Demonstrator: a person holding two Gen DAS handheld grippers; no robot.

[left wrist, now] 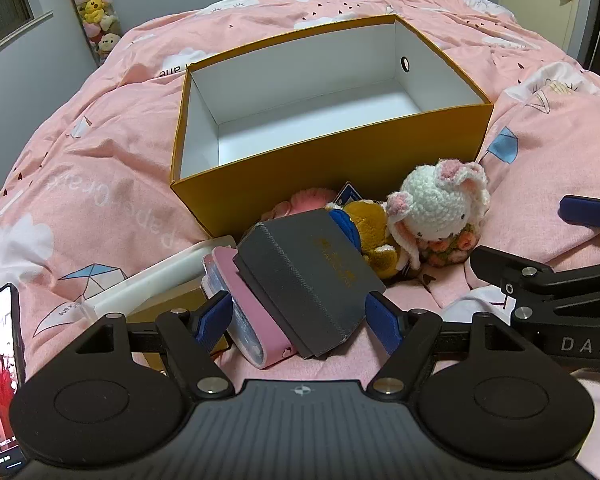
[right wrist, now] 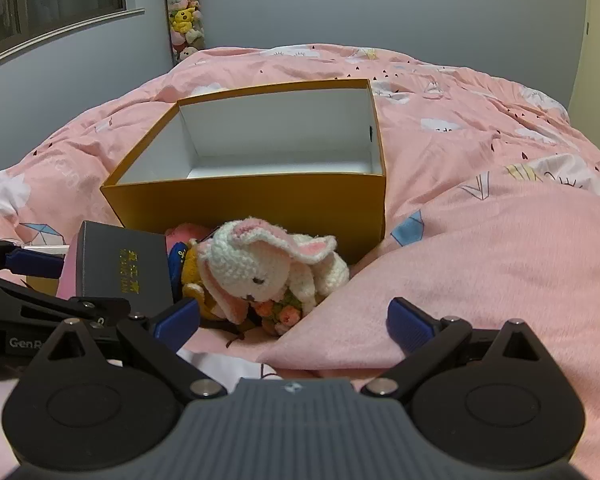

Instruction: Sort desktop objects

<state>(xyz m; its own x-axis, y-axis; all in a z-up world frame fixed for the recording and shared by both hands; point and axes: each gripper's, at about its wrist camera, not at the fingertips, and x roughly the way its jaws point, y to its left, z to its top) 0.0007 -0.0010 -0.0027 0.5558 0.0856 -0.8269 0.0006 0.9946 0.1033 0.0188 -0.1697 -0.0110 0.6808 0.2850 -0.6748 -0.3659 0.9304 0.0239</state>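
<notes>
While both grippers hang over a bed w/ pink quilt [right wrist: 480,184], the left gripper [left wrist: 300,316] stands w/ jaws wide, blue pads either side of a dark grey box [left wrist: 312,276] w/ gold lettering; pads look just clear of its edges, contact cannot be told for sure. Grey box lies tilted atop a pink-edged case [left wrist: 256,312], which sits beside a white tray [left wrist: 160,276] and a small gold box [left wrist: 172,304]. Right gripper [right wrist: 296,320] also wide, nothing btwn its pads, hovering over a quilt fold just in front of a crocheted white rabbit [right wrist: 260,268] w/ pink ears and orange flowers at its base. Rabbit leans against a yellow plush [left wrist: 370,224]; a pink fluffy item [left wrist: 308,198] lies behind, touching the near wall of an open yellow box [left wrist: 340,168], white inside, nothing in it. Phone [left wrist: 0,380] w/ lit screen at lower left, left-wrist view. Tube of plush toys [right wrist: 184,12] stands by the far wall.
</notes>
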